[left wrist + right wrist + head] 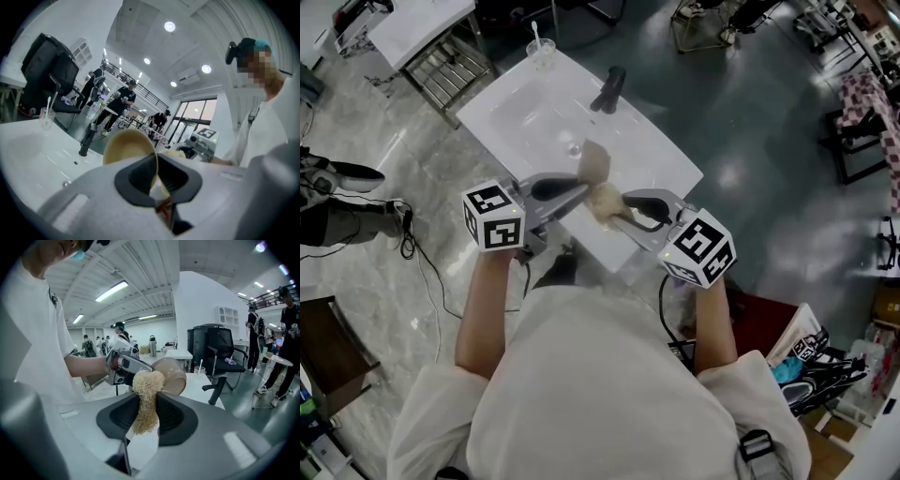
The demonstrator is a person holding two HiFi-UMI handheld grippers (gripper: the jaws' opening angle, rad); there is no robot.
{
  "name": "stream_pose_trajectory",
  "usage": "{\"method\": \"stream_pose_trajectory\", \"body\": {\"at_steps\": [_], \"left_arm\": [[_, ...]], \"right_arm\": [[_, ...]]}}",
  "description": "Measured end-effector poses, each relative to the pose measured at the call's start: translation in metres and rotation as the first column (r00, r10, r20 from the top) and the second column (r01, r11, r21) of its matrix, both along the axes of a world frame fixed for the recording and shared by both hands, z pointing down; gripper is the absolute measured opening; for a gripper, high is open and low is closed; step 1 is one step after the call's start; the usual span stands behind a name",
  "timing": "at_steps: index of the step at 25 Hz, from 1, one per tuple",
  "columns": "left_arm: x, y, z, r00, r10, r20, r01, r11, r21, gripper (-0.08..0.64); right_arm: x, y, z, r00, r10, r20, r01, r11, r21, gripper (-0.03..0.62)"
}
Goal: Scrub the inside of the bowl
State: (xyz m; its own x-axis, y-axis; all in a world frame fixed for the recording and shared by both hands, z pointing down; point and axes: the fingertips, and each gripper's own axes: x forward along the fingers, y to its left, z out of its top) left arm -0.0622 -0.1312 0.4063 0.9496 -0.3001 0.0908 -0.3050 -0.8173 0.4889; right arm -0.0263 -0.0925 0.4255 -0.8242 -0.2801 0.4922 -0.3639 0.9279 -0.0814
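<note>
Clenched nearly flat on the thin rim of the tan bowl with the left gripper; grasping a straw-coloured fibre scrubber by its lower half with the right gripper, part-way closed round it. Holding the bowl tipped on its side in the air above the near edge of the white table, pale hollow turned back toward the left gripper, rounded outside toward the right one. Holding the scrubber's bushy head just beside the bowl, above that same near edge, seemingly at the rim or outer wall, not yet down in the hollow; contact too close to call. Probably lining up for a scrubbing stroke. Next: bring the scrubber round the rim into the hollow, or turn the bowl's mouth to meet it, then rub the inner wall while keeping the rim grip firm against twisting or slipping.
</note>
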Motion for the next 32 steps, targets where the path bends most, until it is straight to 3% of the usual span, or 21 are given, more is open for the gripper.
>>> {"method": "stream_pose_trajectory", "body": {"at_steps": [5,9,17,23,32], "left_arm": [[0.002,0.001,0.003,1.0,-0.007,-0.025,0.006,1.0,-0.023,0.015],[0.003,0.003,0.004,1.0,0.01,-0.03,-0.01,1.0,-0.025,0.015],[0.009,0.016,-0.001,0.996,0.078,-0.045,-0.079,0.997,-0.007,0.015],[0.012,0.027,0.002,0.992,0.129,-0.008,-0.128,0.992,0.019,0.015],[0.016,0.03,0.012,0.983,0.133,0.124,-0.139,0.989,0.04,0.018]], "right_arm": [[0.006,-0.005,-0.002,0.999,0.0,-0.036,0.001,0.999,0.033,0.117],[0.008,-0.003,-0.003,1.0,-0.014,-0.015,0.014,1.0,0.014,0.117],[0.018,0.008,-0.008,0.995,-0.048,0.091,0.054,0.996,-0.066,0.117],[0.029,-0.002,-0.02,0.978,0.034,0.204,-0.015,0.996,-0.093,0.115],[0.019,-0.027,-0.027,0.995,0.095,0.042,-0.097,0.995,0.033,0.116]]}}
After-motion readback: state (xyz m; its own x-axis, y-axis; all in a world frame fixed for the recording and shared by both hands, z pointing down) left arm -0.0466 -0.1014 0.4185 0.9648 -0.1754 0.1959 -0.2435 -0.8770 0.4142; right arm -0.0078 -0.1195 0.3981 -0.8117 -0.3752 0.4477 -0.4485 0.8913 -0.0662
